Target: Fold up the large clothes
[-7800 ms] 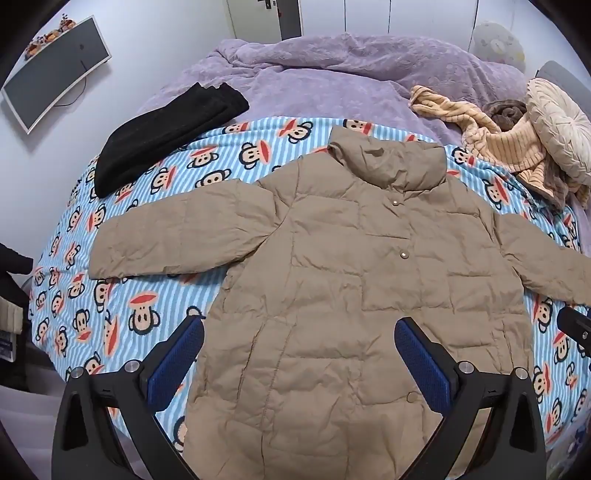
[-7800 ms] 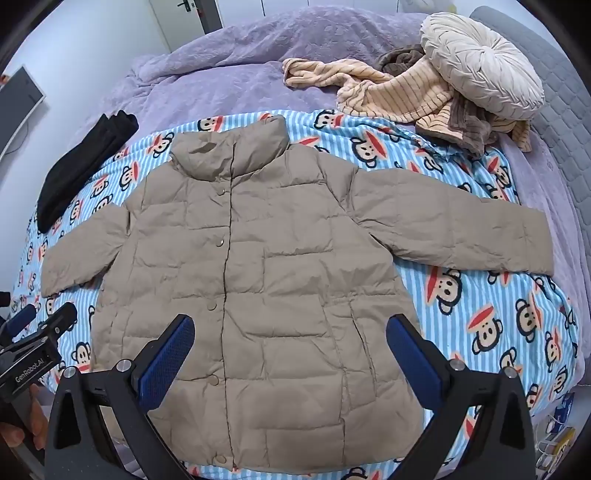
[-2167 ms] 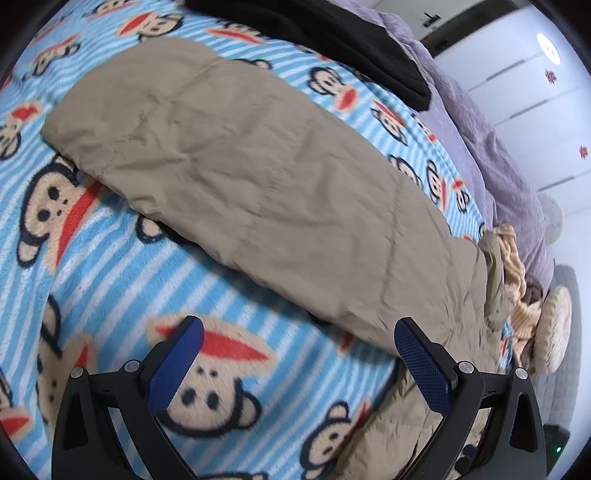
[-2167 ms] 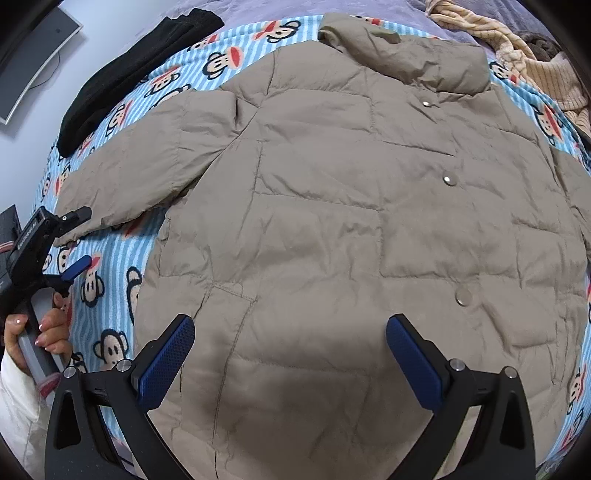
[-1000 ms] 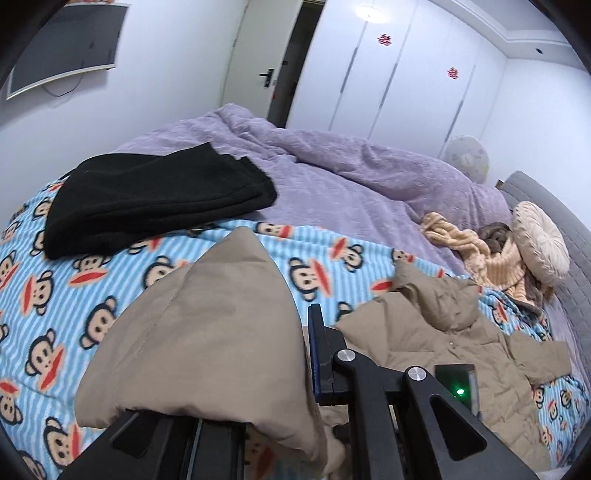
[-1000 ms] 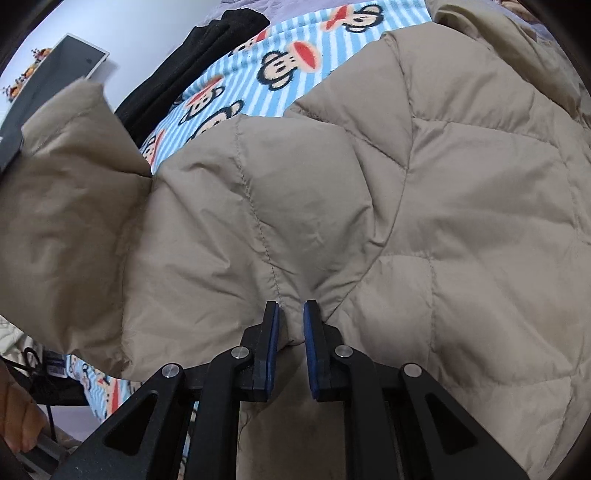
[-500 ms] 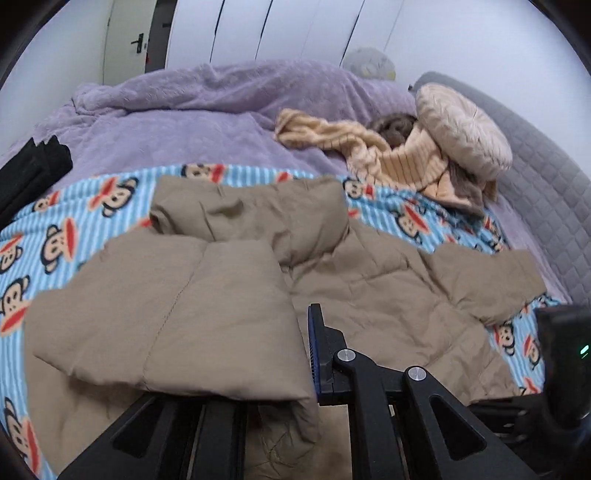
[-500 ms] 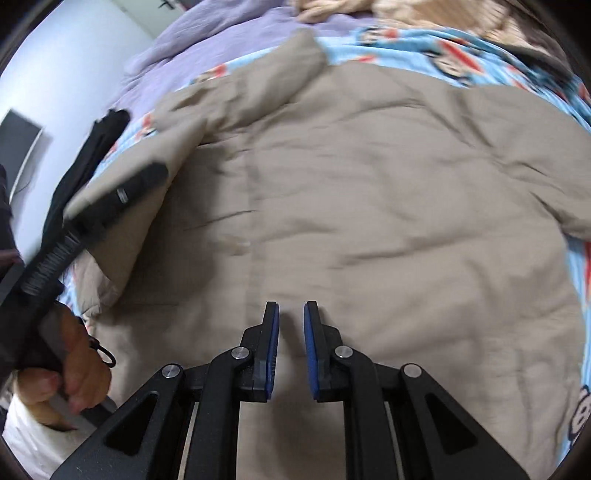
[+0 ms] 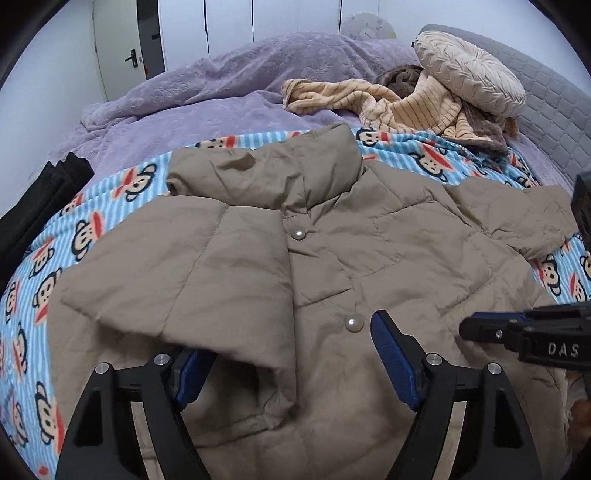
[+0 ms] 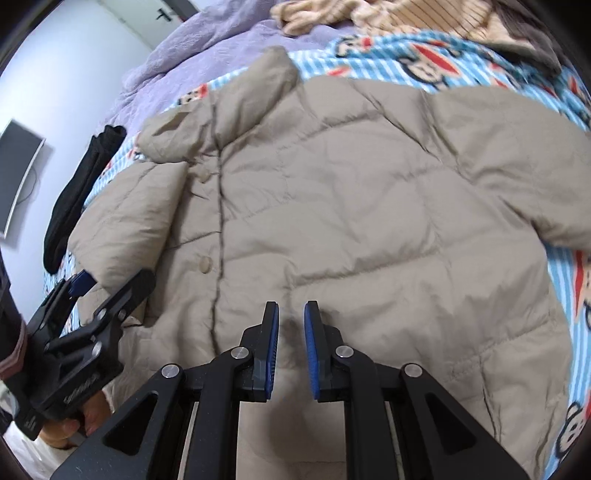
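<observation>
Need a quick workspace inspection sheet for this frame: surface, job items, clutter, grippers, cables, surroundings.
Surface: bed with monkey-print blanket over a purple duvet.
Job's things: tan puffer jacket lying front up; its left-side sleeve folded onto the chest, the other sleeve out to the side.
Clutter: black garment, striped beige blanket, round cushion.
Grippers: left gripper open, sleeve edge draped over one finger; right gripper slightly open, holding nothing.
Cables: one hanging below the wall screen.
Surroundings: white wardrobe doors, grey headboard.

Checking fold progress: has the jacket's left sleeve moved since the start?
Yes. The sleeve now lies folded inward over the jacket front beside the buttons, no longer stretched out across the monkey blanket.
</observation>
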The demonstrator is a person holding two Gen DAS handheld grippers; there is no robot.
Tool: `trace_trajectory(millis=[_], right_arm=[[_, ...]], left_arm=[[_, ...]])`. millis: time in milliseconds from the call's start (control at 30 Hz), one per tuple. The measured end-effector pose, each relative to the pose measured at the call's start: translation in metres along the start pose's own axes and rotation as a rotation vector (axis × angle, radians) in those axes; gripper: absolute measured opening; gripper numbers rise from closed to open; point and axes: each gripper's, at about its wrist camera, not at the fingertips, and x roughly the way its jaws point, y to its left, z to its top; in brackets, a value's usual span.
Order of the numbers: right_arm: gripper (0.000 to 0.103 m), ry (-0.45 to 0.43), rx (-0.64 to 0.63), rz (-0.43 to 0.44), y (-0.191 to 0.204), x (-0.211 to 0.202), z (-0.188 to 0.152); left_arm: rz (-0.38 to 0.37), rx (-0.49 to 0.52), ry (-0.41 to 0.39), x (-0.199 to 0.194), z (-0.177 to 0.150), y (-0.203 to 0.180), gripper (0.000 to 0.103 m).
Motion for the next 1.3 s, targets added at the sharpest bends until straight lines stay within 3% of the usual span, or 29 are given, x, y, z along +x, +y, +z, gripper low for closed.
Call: trace_trajectory(millis=[67,100,133,233,367,533,600,700,767,900,967,1000,1033,1100,1167,1200,1233,1300], right_arm=[[0.05,-0.018,-0.064,-0.017,0.016,-0.009,0.003],[0.071,-0.035,-0.1,-0.026,0.027,-0.013,0.003],[0.075,-0.058,-0.135,-0.025,0.034,-0.018,0.003],[0.075,-0.112,-0.313,-0.031,0.089,-0.021,0.006],[0.076,-0.134,-0.537,-0.095,0.166,0.003,0.002],[0.076,-0.108,-0.717,-0.182,0.216,0.053,0.0],[0.076,-0.128,-0.679,-0.216,0.21,0.056,0.012],[0.076,-0.168,-0.488,-0.217,0.179,0.042,0.041],[0.076,-0.156,-0.304,-0.163,0.143,0.033,0.059],[0.074,-0.094,0.027,0.008,0.062,0.031,0.065],[0.047,-0.06,0.114,0.084,0.041,0.036,0.061],[0.027,-0.037,0.155,0.112,0.032,0.041,0.058],[0.018,-0.021,0.186,0.11,0.025,0.046,0.055],[0.012,-0.013,0.233,0.118,0.016,0.051,0.05],[0.011,-0.013,0.272,0.154,0.01,0.052,0.045],[0.01,-0.014,0.275,0.161,0.008,0.051,0.043],[0.01,-0.015,0.267,0.151,0.007,0.05,0.039],[0.01,-0.01,0.258,0.142,0.005,0.05,0.032]], left_arm=[[0.027,-0.015,-0.01,-0.017,-0.006,0.014,0.082],[0.047,-0.032,-0.024,-0.027,-0.009,0.025,0.082],[0.073,-0.058,-0.036,-0.036,-0.011,0.038,0.082],[0.167,-0.18,-0.043,-0.049,-0.019,0.09,0.081],[0.244,-0.356,0.027,-0.032,-0.04,0.154,0.081],[0.277,-0.425,0.109,0.003,-0.074,0.179,0.082],[0.27,-0.431,0.11,0.007,-0.08,0.18,0.082],[0.254,-0.435,0.117,0.009,-0.079,0.18,0.082],[0.212,-0.448,0.129,0.006,-0.075,0.186,0.082],[0.049,-0.551,0.085,-0.004,-0.058,0.217,0.082],[0.008,-0.602,0.058,-0.003,-0.047,0.235,0.082],[-0.019,-0.625,0.058,0.002,-0.04,0.245,0.082],[-0.05,-0.645,0.067,0.01,-0.035,0.254,0.081],[-0.084,-0.688,0.097,0.03,-0.028,0.268,0.081],[-0.111,-0.708,0.109,0.043,-0.024,0.271,0.07],[-0.154,-0.698,0.105,0.044,-0.02,0.267,0.042],[-0.173,-0.678,0.102,0.042,-0.017,0.26,0.033],[-0.102,-0.573,0.072,0.03,-0.012,0.242,0.033]])
